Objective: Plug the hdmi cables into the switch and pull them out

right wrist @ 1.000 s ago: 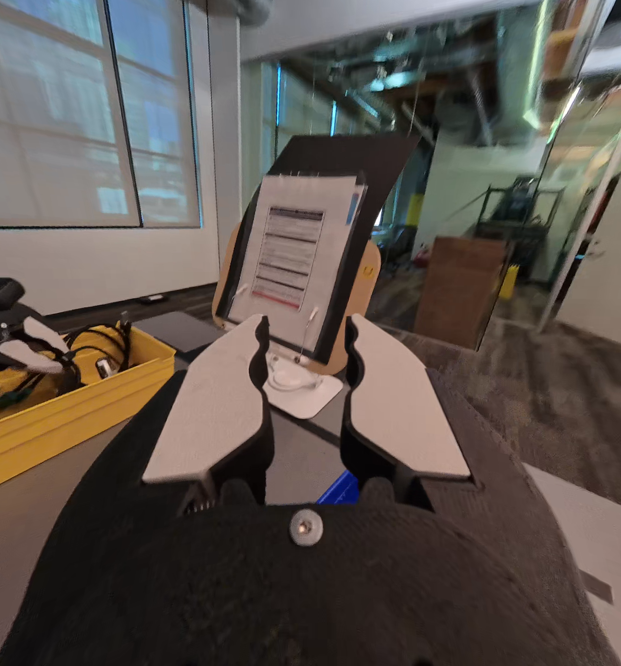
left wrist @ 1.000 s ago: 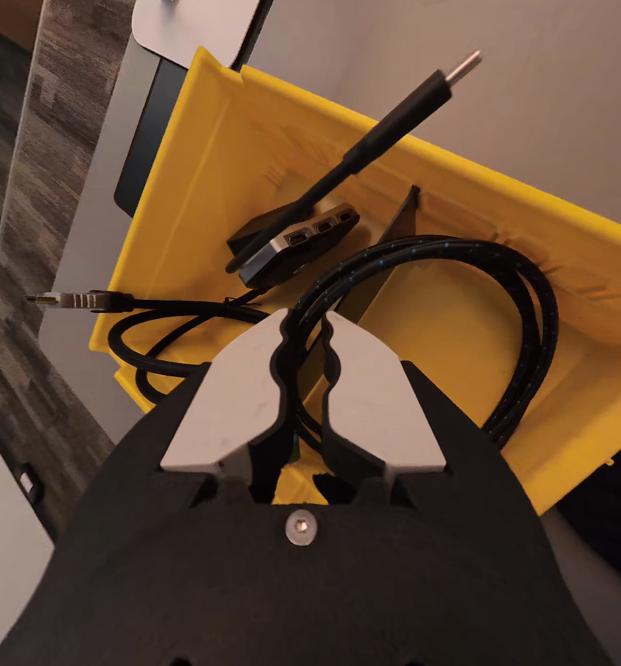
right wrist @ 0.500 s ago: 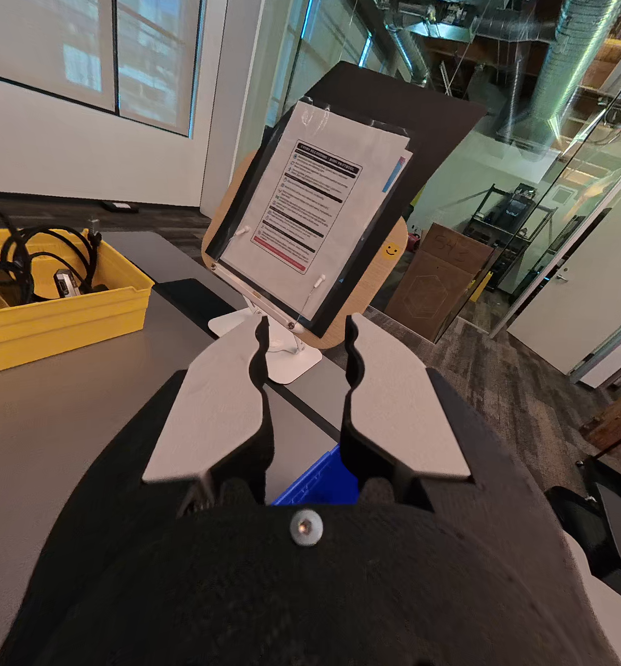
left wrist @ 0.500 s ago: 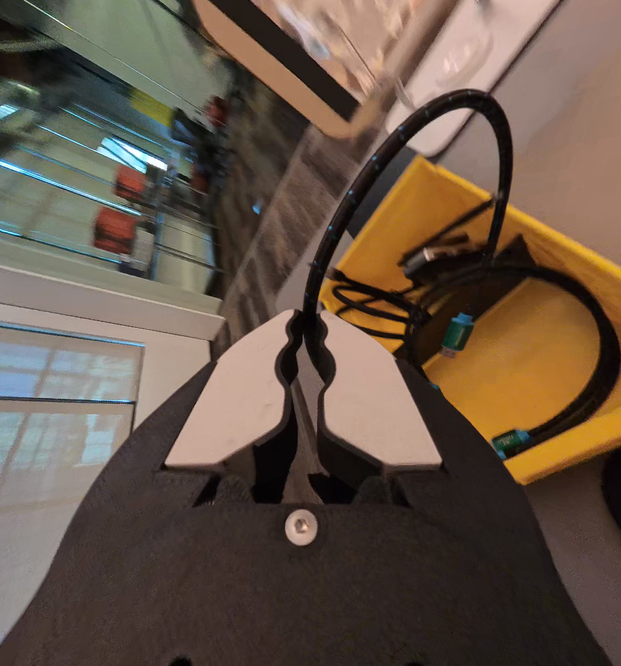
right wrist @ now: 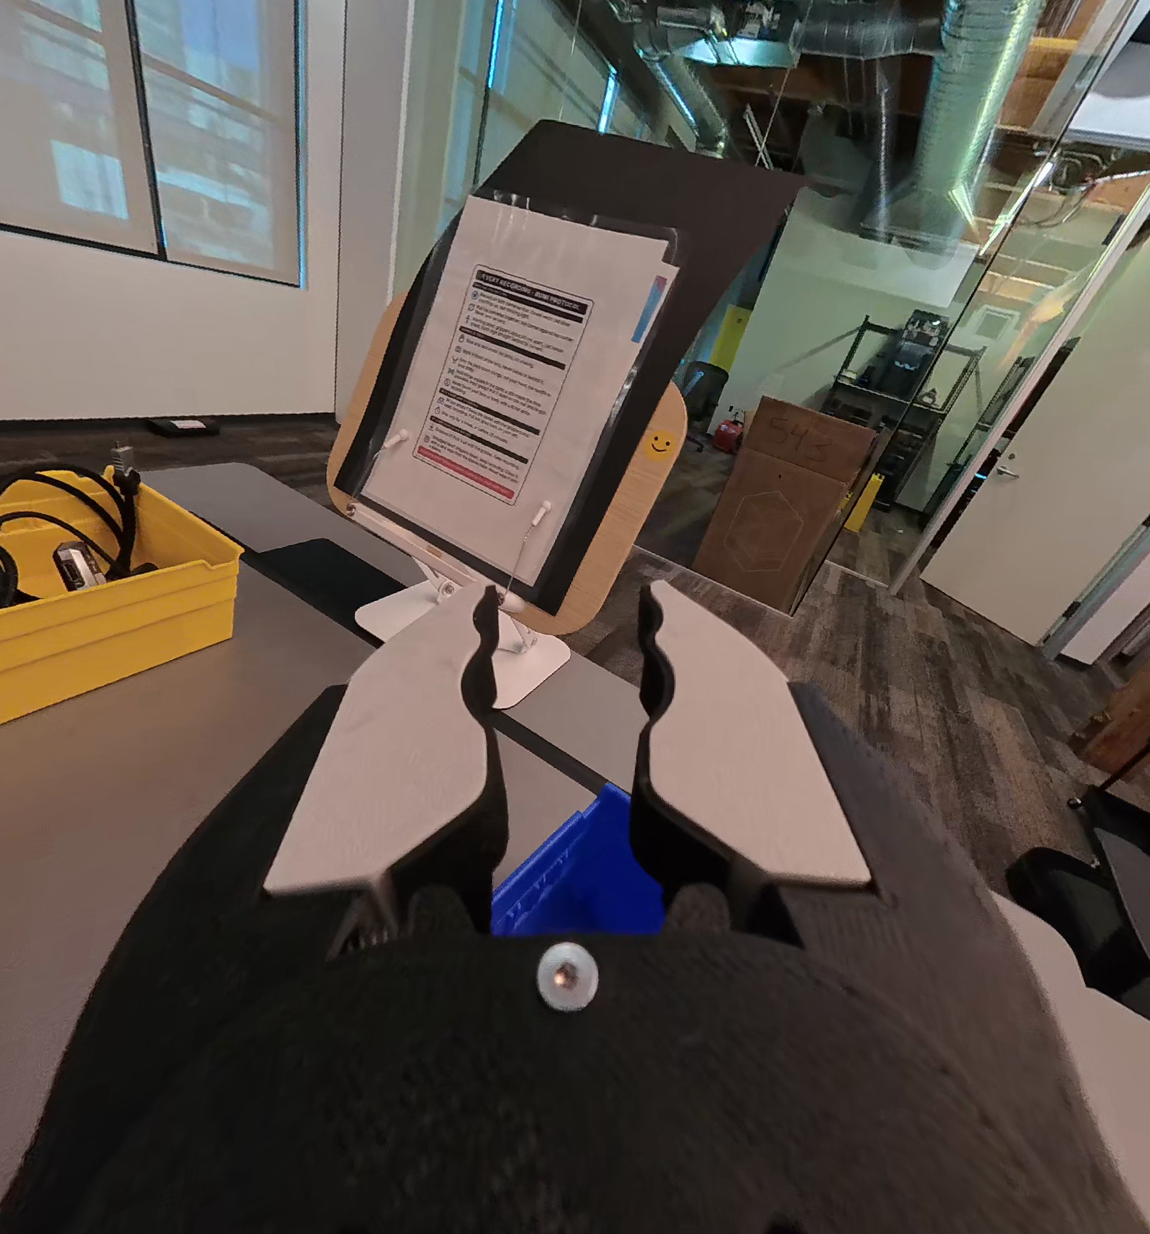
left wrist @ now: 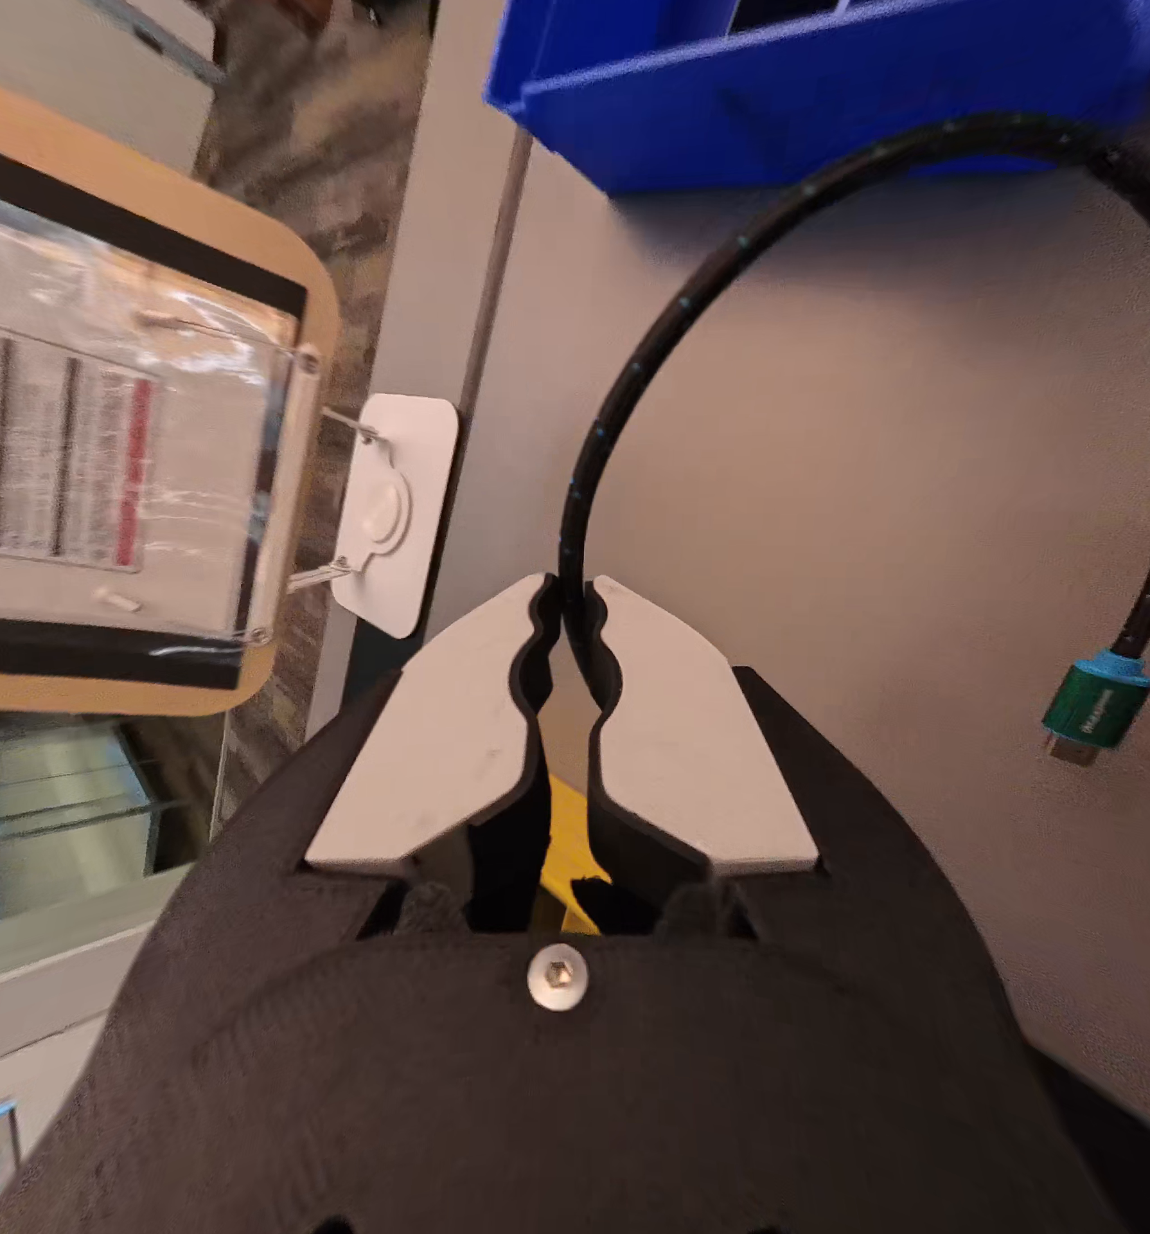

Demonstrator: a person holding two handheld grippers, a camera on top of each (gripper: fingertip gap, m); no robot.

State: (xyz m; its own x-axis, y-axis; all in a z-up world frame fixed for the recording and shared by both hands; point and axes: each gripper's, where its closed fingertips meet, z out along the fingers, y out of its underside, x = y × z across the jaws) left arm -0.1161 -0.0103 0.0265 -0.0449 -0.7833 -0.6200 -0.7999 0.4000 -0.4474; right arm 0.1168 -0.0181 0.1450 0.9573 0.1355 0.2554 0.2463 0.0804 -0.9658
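**One cable lifted clear, the switch left in the bin**

The braided HDMI cable [left wrist: 632, 374] arches over the grey table [left wrist: 859, 467], its green plug [left wrist: 1093, 708] dangling free. The left gripper [left wrist: 569, 594] is clenched on the cord well back from that plug; regripping nearer the plug would likely steady insertion. The right gripper [right wrist: 562, 624] hangs released, grasping nothing. One switch [right wrist: 78, 567] lies among tangled cables in one yellow bin [right wrist: 125, 621]; one blue bin [left wrist: 792, 87] and one document stand [right wrist: 492, 400] sit nearby.

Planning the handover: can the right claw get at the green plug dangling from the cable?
Probably yes. The right claw is open and empty, and the green plug hangs free below the cable held by the left claw; their spacing isn't shown.
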